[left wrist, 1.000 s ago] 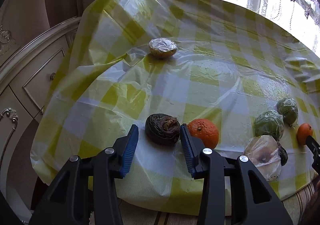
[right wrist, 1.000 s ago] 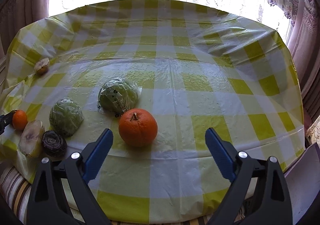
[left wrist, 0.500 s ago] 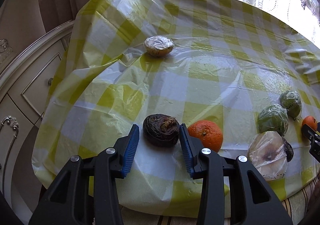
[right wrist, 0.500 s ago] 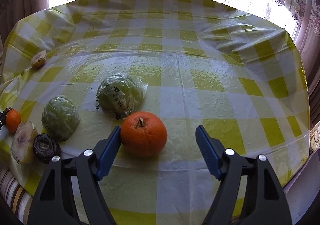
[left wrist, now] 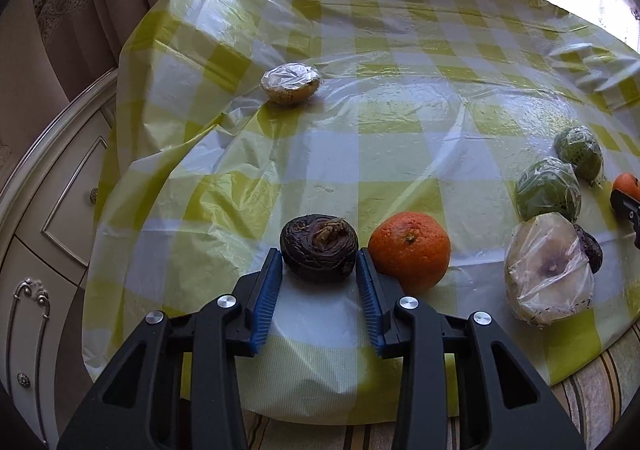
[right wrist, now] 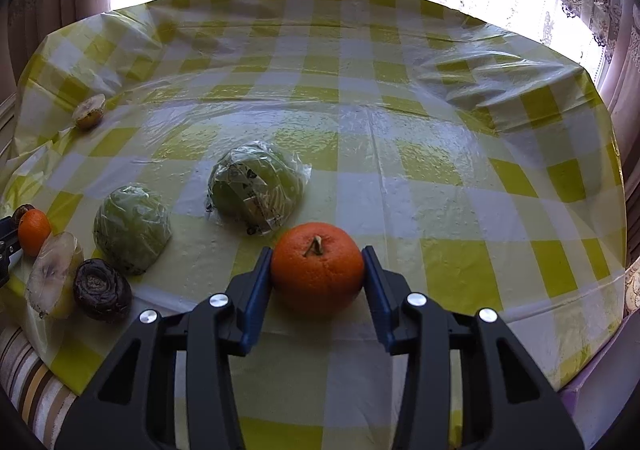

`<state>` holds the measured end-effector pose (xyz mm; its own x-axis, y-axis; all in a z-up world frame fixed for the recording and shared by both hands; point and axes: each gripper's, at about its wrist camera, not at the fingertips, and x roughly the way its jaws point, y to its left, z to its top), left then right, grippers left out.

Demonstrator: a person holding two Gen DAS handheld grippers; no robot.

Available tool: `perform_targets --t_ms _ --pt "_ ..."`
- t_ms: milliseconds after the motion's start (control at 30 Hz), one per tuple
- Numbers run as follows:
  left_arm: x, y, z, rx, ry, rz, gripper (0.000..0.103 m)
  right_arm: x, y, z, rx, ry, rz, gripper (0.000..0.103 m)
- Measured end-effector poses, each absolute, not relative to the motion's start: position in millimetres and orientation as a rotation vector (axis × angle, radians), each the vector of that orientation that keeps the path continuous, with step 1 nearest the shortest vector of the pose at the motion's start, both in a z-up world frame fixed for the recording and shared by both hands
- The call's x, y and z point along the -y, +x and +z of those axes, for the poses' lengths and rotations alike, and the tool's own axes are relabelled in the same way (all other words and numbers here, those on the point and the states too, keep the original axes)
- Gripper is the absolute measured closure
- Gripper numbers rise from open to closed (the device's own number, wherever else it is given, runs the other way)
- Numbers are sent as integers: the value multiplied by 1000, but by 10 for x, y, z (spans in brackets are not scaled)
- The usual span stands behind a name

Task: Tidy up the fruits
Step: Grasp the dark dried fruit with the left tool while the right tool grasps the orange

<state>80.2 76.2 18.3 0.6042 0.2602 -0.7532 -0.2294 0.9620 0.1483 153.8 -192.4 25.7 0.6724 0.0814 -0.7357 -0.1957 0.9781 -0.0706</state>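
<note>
From the left wrist, the left hand-held gripper [left wrist: 318,264] pinches a dark wrinkled fruit [left wrist: 319,247] on the worktop [left wrist: 400,154], while only the right wrist shows the right hand-held gripper [right wrist: 317,264] closing around a stemmed orange [right wrist: 317,269].

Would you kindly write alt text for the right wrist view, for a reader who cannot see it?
The right gripper is closing its blue jaws around an orange on a yellow-and-white checked tablecloth. To the left lie two plastic-wrapped green fruits, a dark wrinkled fruit and a wrapped pale fruit half.
</note>
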Motion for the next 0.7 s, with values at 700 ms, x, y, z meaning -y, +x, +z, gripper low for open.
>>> perform_targets --t_ms 700 --pt "-664 614 399 -779 53 308 70 2029 1333 397 -768 -131 144 59"
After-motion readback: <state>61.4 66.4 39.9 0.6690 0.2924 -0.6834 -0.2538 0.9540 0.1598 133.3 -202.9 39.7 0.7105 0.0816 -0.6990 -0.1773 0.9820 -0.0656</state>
